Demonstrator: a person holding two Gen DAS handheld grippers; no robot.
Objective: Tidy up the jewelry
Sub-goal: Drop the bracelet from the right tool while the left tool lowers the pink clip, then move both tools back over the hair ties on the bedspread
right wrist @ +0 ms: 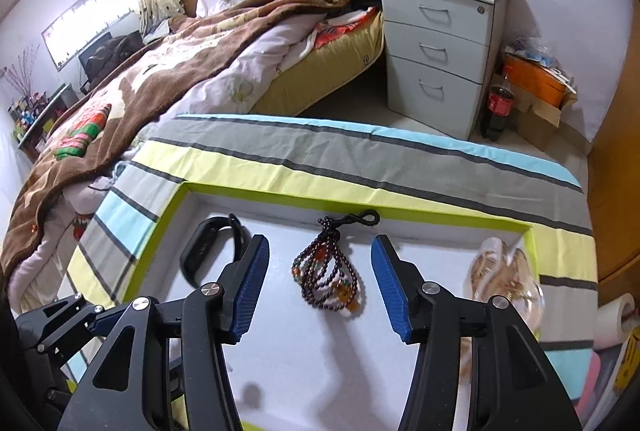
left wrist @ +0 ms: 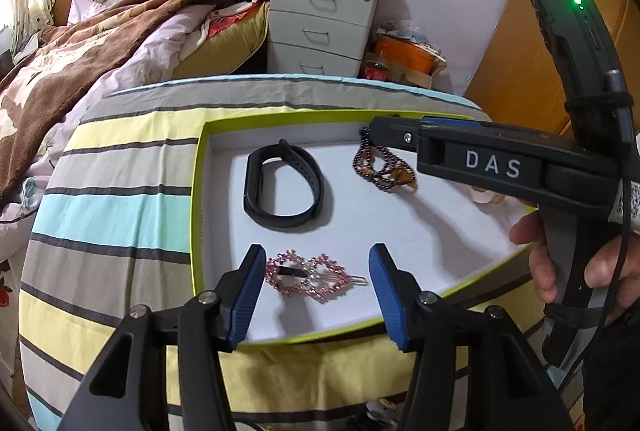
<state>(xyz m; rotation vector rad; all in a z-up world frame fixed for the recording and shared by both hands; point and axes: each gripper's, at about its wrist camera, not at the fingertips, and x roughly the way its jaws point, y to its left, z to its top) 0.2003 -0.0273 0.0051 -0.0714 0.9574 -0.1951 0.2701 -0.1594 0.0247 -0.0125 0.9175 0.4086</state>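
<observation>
With both grippers wide open and empty, my left gripper point(left wrist: 316, 291) frames the pink hair clip point(left wrist: 314, 277) at the lower centre of the tray point(left wrist: 198, 191), so I should lower straight and close gently on its middle.

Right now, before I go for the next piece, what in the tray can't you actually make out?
- Gold piece: right view blurs it and the right claw's arm covers its lower part; in the left view only a sliver shows under that claw.
- Bead bracelet: left view, its far end sits behind the right claw.
- Watch band: right view, partly behind a finger.
- Tray: near edge cut off in the right view.
</observation>
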